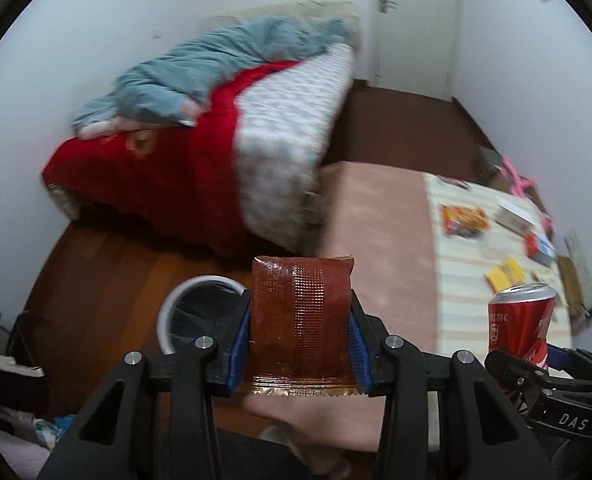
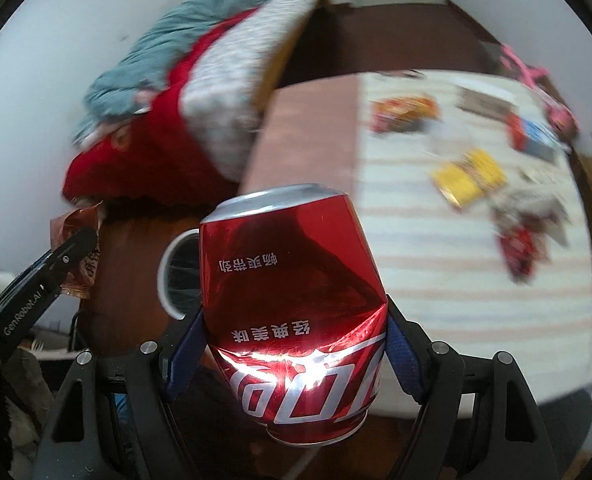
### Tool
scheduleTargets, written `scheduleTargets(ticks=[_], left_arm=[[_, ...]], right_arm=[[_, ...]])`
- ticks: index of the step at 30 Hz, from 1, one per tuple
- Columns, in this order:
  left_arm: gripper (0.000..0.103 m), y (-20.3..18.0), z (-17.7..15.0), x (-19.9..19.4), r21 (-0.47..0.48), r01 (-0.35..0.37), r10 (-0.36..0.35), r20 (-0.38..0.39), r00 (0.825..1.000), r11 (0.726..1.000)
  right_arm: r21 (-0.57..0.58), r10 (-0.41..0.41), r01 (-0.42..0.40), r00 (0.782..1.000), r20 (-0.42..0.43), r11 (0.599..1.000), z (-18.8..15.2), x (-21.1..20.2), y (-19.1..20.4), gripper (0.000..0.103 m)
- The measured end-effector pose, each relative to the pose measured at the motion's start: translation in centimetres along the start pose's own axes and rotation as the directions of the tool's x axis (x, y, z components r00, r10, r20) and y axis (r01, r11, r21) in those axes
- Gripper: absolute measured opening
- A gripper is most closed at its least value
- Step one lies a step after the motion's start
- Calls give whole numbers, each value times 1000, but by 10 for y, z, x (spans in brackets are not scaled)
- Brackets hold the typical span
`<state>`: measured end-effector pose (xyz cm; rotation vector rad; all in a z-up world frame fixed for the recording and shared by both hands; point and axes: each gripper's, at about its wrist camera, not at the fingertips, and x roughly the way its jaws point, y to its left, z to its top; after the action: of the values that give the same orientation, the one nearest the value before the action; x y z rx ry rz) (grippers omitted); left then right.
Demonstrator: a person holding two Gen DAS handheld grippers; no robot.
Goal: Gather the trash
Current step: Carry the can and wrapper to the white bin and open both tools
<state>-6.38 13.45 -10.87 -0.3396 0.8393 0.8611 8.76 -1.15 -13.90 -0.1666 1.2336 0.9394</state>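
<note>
My left gripper (image 1: 300, 330) is shut on a brown snack wrapper (image 1: 301, 320), held in the air just right of a white trash bin (image 1: 166, 312) lined with a black bag on the floor. My right gripper (image 2: 292, 344) is shut on a dented red cola can (image 2: 292, 304), held upside down; the can also shows in the left wrist view (image 1: 521, 324). The bin (image 2: 166, 268) sits behind the can. The left gripper (image 2: 56, 260) with its wrapper (image 2: 82, 248) is at the left. More wrappers (image 2: 469, 178) lie on the striped cloth (image 2: 455, 280).
A bed with red and teal bedding (image 1: 176, 140) stands beyond the bin. A pink-covered surface (image 1: 375, 240) carries the striped cloth with a red-orange packet (image 1: 463, 220), boxes (image 1: 539, 244) and a yellow wrapper (image 1: 505, 274). Dark wood floor (image 1: 96, 272) and a door (image 1: 411, 20) lie beyond.
</note>
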Motion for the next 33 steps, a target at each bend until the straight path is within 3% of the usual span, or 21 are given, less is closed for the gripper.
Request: scheduleTargets(ticks=[6, 10, 11, 12, 15, 16, 18, 25, 27, 29, 31, 33], left_arm=[[39, 85, 0, 35, -101, -67, 64, -29, 998, 993], [39, 141, -5, 76, -174, -99, 86, -80, 993, 980], [39, 156, -8, 91, -198, -103, 85, -101, 991, 975], [39, 167, -10, 103, -216, -107, 82, -122, 989, 971], [39, 204, -22, 152, -289, -88, 27, -208, 978, 953], [39, 217, -27, 171, -320, -71, -8, -239, 971, 945], [39, 237, -35, 203, -384, -48, -69, -285, 956, 922], [40, 270, -62, 298, -528, -1, -244, -395, 886, 849], [56, 274, -67, 314, -538, -21, -251, -427, 869, 842], [84, 280, -69, 320, -549, -36, -245, -429, 870, 835], [97, 287, -73, 318, -552, -64, -220, -432, 874, 831], [100, 291, -77, 313, -530, -110, -166, -446, 879, 841]], right_arm=[[-115, 45, -52, 997, -60, 992, 22, 59, 93, 81], [-174, 39, -65, 989, -145, 983, 32, 132, 150, 81], [-197, 25, -63, 982, -189, 978, 36, 173, 174, 81], [-197, 25, -63, 982, -189, 978, 36, 173, 174, 81], [-210, 7, -66, 964, -267, 975, 38, 236, 200, 81], [-223, -14, -59, 950, -312, 973, 36, 277, 212, 81], [-222, -21, -57, 943, -332, 973, 37, 296, 216, 81], [-212, -57, -41, 898, -437, 976, 36, 404, 227, 81], [-200, -54, -45, 886, -461, 979, 35, 426, 225, 82], [-195, -55, -46, 873, -484, 980, 36, 445, 224, 82], [-208, -60, -56, 856, -514, 977, 34, 458, 223, 83], [-228, -61, -68, 856, -514, 971, 33, 457, 230, 98]])
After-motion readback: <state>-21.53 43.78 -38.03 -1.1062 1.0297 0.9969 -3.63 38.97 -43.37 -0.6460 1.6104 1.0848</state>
